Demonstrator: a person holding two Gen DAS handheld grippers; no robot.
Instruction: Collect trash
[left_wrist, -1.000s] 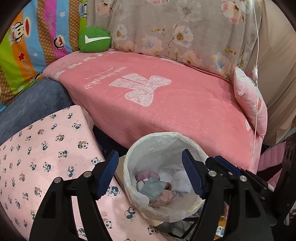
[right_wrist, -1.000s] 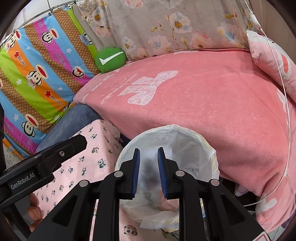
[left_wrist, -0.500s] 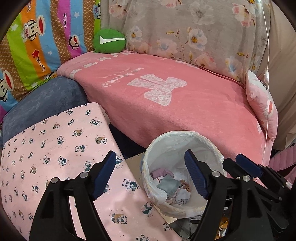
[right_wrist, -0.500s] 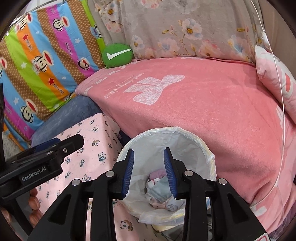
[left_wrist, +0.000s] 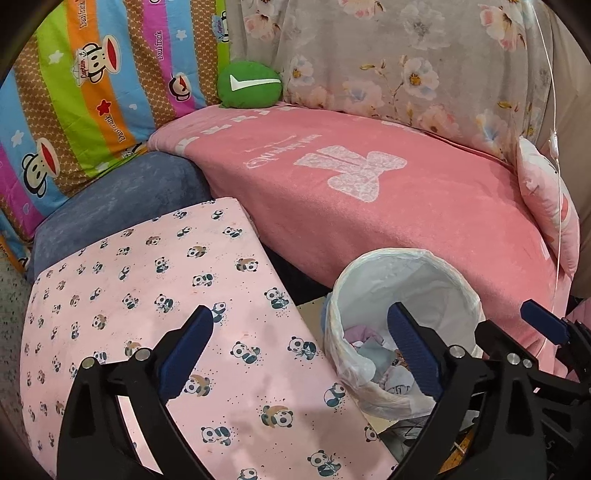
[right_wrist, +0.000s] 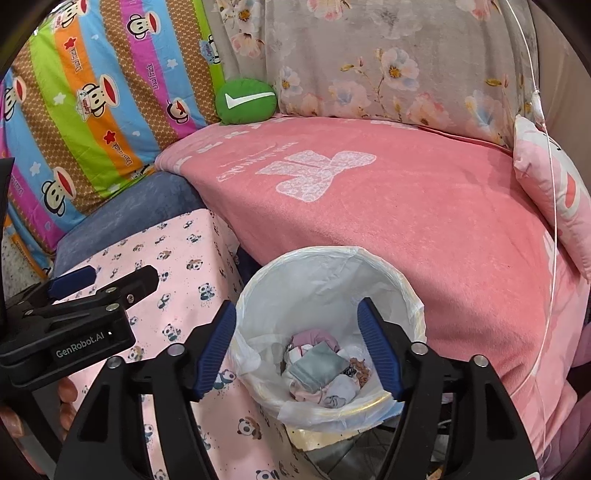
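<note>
From the right wrist view we look straight down into the lined bin (right_wrist: 328, 280) at lower centre and see the crumpled trash (right_wrist: 321, 369) heaped at its bottom; the left wrist view shows the same bin (left_wrist: 406, 273) only at lower right, part of its contents (left_wrist: 373, 354) hidden behind a blue pad. Only the right view catches a few of the person's fingers (right_wrist: 68, 391) at the lower left edge, under the black body of the left gripper (right_wrist: 92, 291).

The panda-print cloth (left_wrist: 155, 295) fills the lower left of the left view, its edge running close beside the bin, and the pink blanket (left_wrist: 369, 206) drops off just behind the bin's rim. The cloth top lies bare.

Our left gripper (left_wrist: 301, 350) has just been opening and stands wide apart, nothing between the pads. Our right gripper (right_wrist: 297, 347) has also just been opening, its pads parted over the bin mouth, gripping nothing.
</note>
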